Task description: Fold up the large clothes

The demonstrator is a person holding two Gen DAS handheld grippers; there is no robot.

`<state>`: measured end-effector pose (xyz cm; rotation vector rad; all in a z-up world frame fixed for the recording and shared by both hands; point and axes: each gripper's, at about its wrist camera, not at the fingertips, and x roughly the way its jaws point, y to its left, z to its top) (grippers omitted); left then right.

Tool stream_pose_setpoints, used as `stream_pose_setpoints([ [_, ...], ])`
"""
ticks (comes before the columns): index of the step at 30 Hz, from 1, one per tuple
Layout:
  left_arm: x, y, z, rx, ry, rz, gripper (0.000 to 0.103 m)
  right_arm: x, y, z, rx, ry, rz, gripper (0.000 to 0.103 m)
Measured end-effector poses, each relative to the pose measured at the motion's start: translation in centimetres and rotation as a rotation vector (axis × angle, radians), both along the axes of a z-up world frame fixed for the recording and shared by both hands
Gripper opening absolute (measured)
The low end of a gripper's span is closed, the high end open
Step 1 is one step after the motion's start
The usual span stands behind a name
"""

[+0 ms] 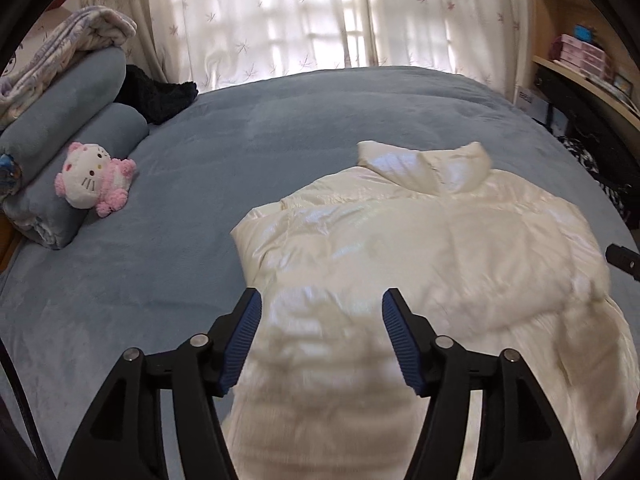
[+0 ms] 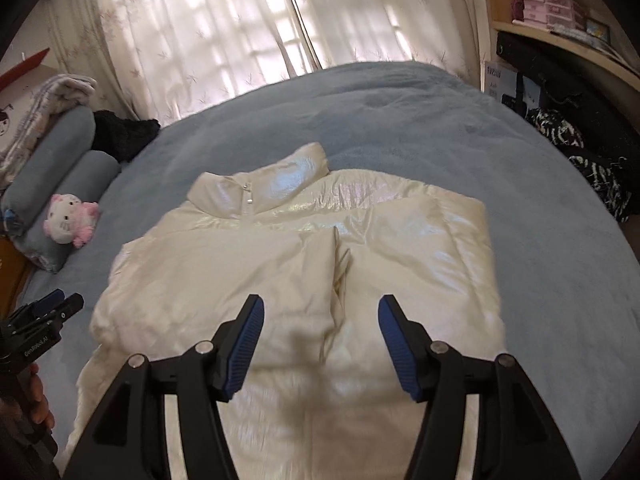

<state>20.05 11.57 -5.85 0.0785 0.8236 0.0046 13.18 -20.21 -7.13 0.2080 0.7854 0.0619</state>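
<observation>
A shiny cream puffer jacket (image 1: 400, 232) (image 2: 280, 264) lies flat on the blue bed (image 1: 160, 272) (image 2: 520, 208), collar towards the curtains. In the right wrist view both sleeves lie folded across its front and meet near the middle. My left gripper (image 1: 322, 300) hangs open above the jacket's left lower part, with nothing between its blue pads. Over the jacket's lower middle my right gripper (image 2: 320, 304) is open too, its pads empty. The left gripper also shows at the left edge of the right wrist view (image 2: 52, 308), held by a hand.
A pink and white plush toy (image 1: 94, 182) leans on rolled blue blankets (image 1: 80, 120) at the left. A dark garment (image 1: 160, 96) lies by the curtains (image 1: 280, 16). Wooden shelves (image 2: 560, 40) and a black and white cloth (image 2: 600, 176) stand at the right.
</observation>
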Motion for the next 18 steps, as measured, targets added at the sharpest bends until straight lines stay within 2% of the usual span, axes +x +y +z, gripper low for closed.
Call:
stream_pose_setpoints([
  [8, -7.6, -0.6, 3.2, -0.001, -0.036, -0.023, 0.069, -6.8, -1.8, 2.8, 0.031, -0.054, 0.028, 0.064],
  [11, -10.2, -0.5, 4.0, -0.012, -0.057, -0.022, 0.071, -9.2, -2.3, 3.3, 0.030, -0.070, 0.036, 0.069],
  [18, -14.2, 1.3, 4.0, -0.095, -0.044, -0.007, 0.072, -13.3, -3.6, 3.1, 0.050, -0.057, 0.060, 0.075],
])
